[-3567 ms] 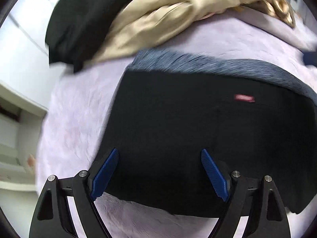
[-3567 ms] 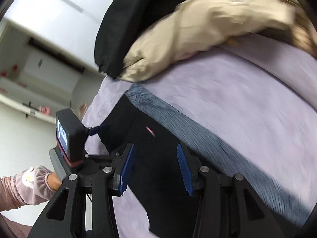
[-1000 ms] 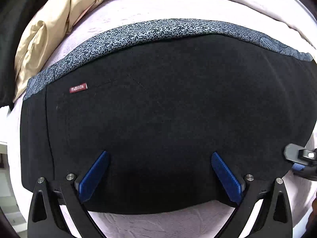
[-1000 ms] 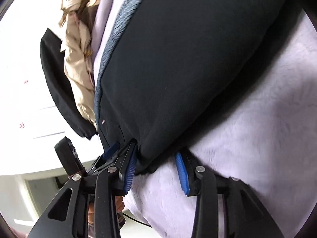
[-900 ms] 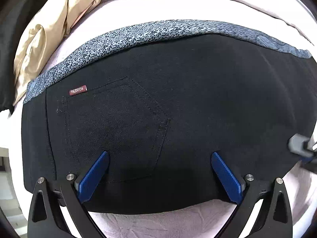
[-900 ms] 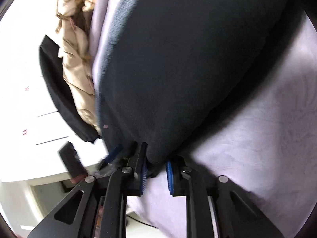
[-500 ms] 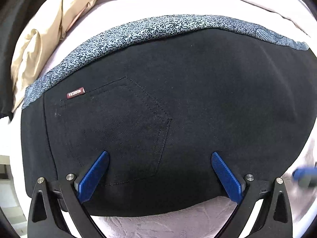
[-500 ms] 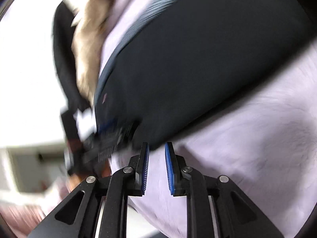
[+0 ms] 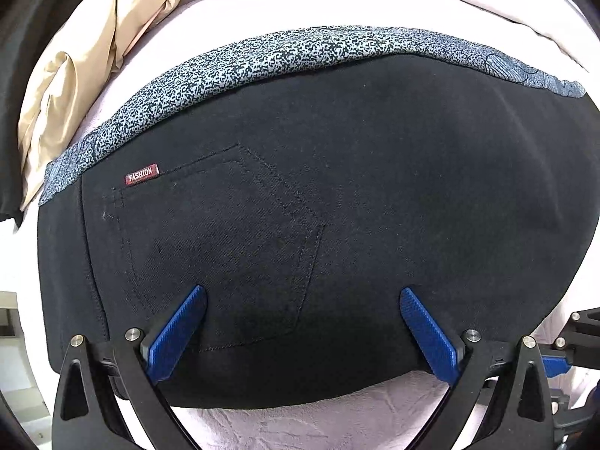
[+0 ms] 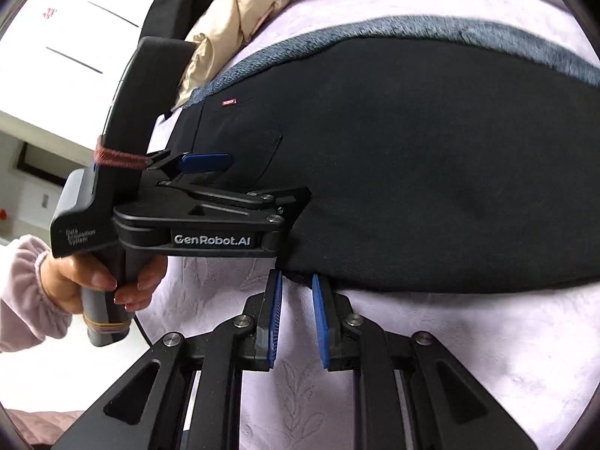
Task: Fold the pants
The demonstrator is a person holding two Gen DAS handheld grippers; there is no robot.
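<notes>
Black pants [image 9: 337,206], folded, lie flat on the lilac bedspread [image 9: 300,427], filling the middle of both frames; speckled grey waistband [image 9: 285,56] along the upper edge, red label [image 9: 141,174] at left. Left hand-held gripper [image 9: 303,300] hangs over the lower part of the pants, blue pads [image 9: 176,333] spread wide, holding nothing. Right hand-held gripper [image 10: 294,281] sits at bottom centre, pads nearly together with a narrow gap, tips just at the pants' lower hem, no cloth clamped. Beige garment [image 9: 71,86] lies upper left.
</notes>
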